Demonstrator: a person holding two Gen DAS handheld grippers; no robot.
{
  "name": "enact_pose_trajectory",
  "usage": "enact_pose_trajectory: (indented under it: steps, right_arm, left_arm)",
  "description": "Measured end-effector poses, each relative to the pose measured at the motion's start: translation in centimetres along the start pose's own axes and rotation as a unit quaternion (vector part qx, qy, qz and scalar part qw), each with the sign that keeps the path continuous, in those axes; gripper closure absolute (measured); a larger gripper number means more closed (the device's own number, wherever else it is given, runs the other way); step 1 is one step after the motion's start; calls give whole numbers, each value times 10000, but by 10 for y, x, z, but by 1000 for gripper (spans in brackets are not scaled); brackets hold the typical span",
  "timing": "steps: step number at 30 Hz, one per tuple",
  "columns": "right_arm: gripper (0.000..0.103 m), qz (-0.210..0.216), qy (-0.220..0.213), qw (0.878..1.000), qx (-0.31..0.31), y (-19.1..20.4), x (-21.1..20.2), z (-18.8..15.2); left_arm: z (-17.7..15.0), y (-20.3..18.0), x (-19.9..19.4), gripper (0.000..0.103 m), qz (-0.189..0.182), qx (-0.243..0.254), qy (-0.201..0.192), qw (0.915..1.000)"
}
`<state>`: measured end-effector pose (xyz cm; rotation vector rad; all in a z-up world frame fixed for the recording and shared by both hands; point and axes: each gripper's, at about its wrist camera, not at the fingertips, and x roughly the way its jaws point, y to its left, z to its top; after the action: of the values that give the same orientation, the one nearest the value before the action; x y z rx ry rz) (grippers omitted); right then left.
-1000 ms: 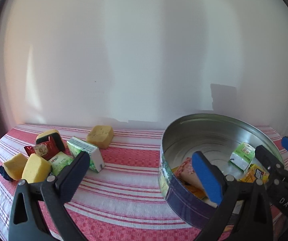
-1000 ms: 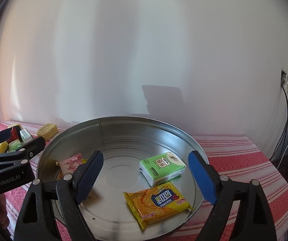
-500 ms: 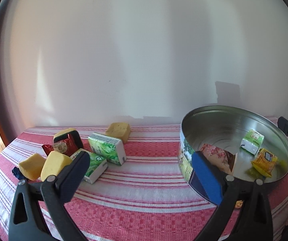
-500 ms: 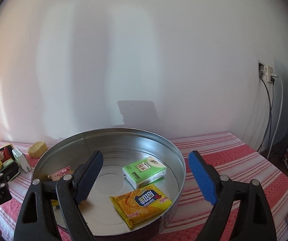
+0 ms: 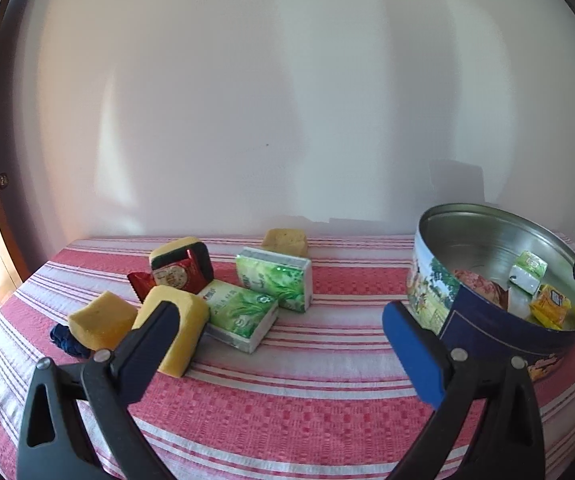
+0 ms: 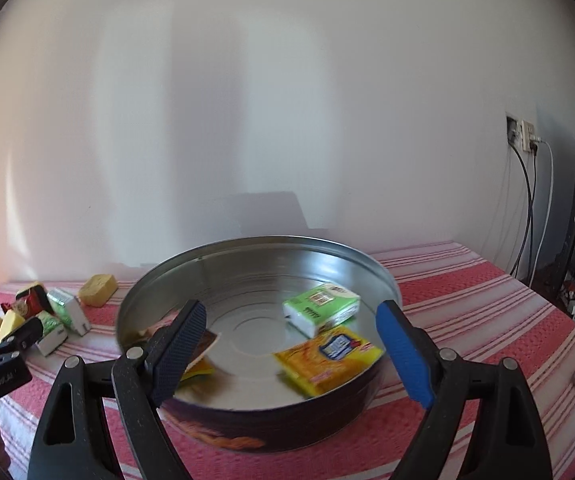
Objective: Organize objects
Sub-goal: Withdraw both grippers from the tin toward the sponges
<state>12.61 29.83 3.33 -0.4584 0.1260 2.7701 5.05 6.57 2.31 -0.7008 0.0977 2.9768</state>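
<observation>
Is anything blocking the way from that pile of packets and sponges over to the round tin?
Nothing visible does. Between the green tissue packs and the round tin lies only bare striped tablecloth. The tin is open on top, and the left hand-held gripper hangs open and empty before the pile.

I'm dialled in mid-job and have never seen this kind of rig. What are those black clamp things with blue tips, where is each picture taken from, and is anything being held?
They are hand-held grippers, one per hand, each with a fisheye camera looking along its two fingers. The left view shows the left gripper, wide open and holding nothing, facing loose things on the striped tablecloth: yellow sponges, two green tissue packs and a red snack packet. The right view shows the right gripper, also open with nothing in it, in front of the round tin, which already holds a green tissue pack and a yellow cracker packet.
</observation>
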Motion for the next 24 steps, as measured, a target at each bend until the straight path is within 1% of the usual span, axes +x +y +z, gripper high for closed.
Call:
enact_pose_trajectory:
  steps: [7,11,14,17,19,22,24]
  right_arm:
    - [14,426,159,9989,-83,47,-5,-4]
    - [14,645,286,9974,-122,74,-4,-6]
    - [14,755,394,9962,-183,97,-2,-8]
    - [14,917,526,9942,-220,121,2,-10]
    - [14,1015,600,9925,-319,140,3,-12]
    - [14,1231,709,9888,-452,170,3,-14]
    - [14,1400,828,9855,-489,187,4,-17]
  left_arm:
    - [-1,37,6,0,180,-106,102,9997]
    - [0,57,11,0,322,-64,158,9993]
    - [0,75,19,0,412,-4,288,9987]
    - [0,96,26,0,440,-39,444,9980]
    - [1,110,30,0,496,-48,470,9976]
    - [2,129,39,0,632,86,500,9967]
    - [3,142,44,0,650,115,577,9961]
